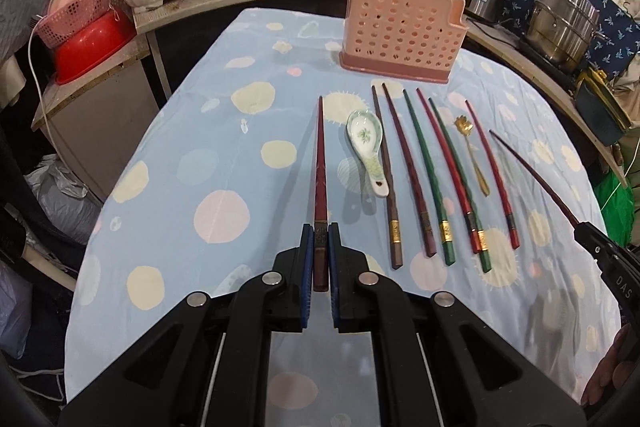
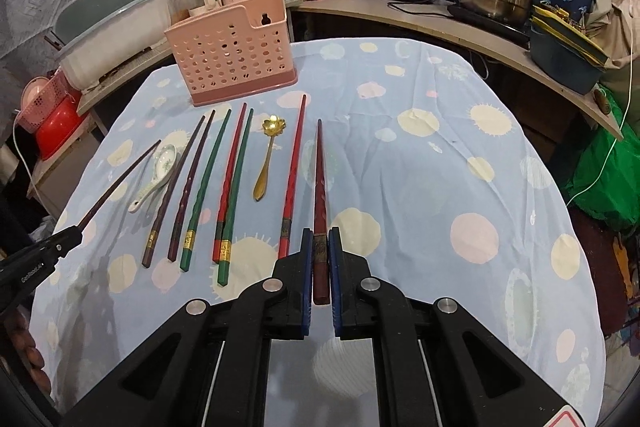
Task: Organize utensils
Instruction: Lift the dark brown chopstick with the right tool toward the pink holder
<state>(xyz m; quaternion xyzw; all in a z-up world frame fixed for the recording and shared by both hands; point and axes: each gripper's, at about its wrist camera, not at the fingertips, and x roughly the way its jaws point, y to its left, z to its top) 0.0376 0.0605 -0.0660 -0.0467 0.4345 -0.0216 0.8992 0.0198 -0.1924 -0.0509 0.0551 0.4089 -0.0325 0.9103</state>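
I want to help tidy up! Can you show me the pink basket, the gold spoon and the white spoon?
pink basket (image 1: 400,27), left wrist view, holed front wall.
gold spoon (image 2: 265,169), right wrist view, middle of its handle.
white spoon (image 1: 363,134), left wrist view, its bowl.

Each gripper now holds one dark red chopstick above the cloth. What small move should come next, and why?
Probably carry both chopsticks forward to the pink perforated holder. The left gripper and right gripper are each shut on a dark red chopstick, and the holder stands upright behind the row of chopsticks on the cloth.
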